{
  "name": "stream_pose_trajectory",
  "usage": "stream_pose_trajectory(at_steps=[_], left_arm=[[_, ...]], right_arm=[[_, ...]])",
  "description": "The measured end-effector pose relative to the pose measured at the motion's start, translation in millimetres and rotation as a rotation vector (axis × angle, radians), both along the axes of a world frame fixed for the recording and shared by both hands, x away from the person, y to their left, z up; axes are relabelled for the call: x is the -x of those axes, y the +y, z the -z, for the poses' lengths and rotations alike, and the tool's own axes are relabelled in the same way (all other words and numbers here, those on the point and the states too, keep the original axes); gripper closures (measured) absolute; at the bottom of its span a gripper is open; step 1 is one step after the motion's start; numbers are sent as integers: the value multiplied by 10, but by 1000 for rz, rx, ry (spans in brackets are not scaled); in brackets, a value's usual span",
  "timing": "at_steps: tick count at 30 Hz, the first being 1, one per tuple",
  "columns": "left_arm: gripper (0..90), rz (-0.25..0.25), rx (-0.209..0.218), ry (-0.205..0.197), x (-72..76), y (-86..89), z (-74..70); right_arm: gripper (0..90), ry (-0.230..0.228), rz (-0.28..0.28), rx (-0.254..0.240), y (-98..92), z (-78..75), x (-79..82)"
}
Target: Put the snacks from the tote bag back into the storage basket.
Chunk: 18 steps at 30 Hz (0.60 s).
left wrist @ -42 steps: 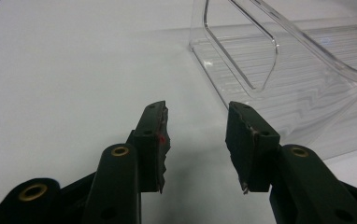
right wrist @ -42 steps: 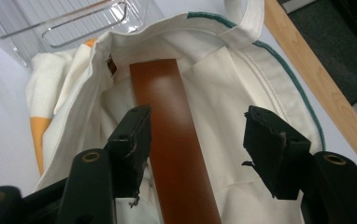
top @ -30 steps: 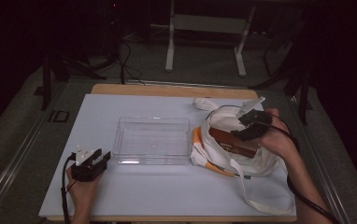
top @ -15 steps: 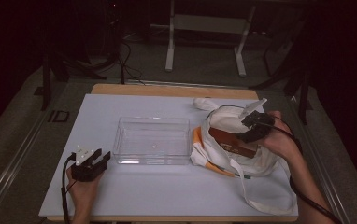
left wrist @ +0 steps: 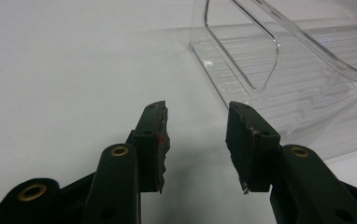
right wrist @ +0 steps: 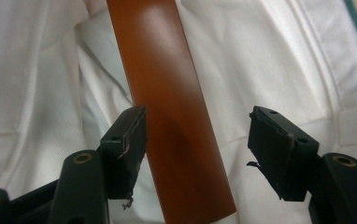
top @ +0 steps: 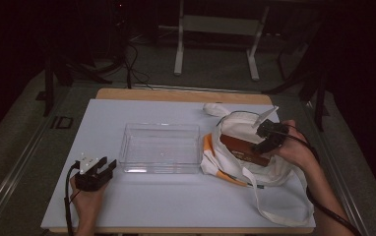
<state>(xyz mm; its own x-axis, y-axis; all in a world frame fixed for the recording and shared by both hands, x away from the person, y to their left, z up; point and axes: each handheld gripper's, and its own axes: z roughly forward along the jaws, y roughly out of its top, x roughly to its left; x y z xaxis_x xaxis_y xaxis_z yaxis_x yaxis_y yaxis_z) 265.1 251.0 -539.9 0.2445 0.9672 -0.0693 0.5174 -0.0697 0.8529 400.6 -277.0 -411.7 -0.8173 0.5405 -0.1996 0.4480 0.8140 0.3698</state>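
Between the jaws of the right gripper (right wrist: 195, 154) lies a long brown box (right wrist: 167, 112), glossy on top, running away from the camera across the folds of a white cloth bag (right wrist: 279, 60). The jaws stand wide apart and have just been opening; the near jaw sits right against the box's edge, the far one is clear of it with white cloth showing in the gap (so no clamp on the box here). In the high view the right gripper (top: 270, 138) hangs over the far end of the brown box (top: 242, 149), which rests in the mouth of the bag (top: 274, 196), an orange trim showing at the bag's near-left rim and a long strap trailing toward the table's front edge.

Over on the other side, the left gripper (left wrist: 196, 140) rests low on the white tabletop (left wrist: 64, 79), jaws apart with nothing between them but bare table. Just ahead of its far jaw stands a clear plastic bin (left wrist: 298, 79), ribbed on the floor and close to the tip but not touching it. From above, the left gripper (top: 97, 169) sits just off the bin's (top: 160, 147) near-left corner, and the bin stands between the two grippers.
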Motion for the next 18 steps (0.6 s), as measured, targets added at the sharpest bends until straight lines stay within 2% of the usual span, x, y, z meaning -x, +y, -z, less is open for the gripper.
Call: stream_pose_trajectory(at_steps=[12, 18], left_arm=[[586, 2, -1, 1, 0, 2, -1], [586, 3, -2, 1, 0, 2, -1]], right_arm=[[369, 45, 8, -4, -53, 88, -36], [368, 66, 0, 27, -60, 154, -42]])
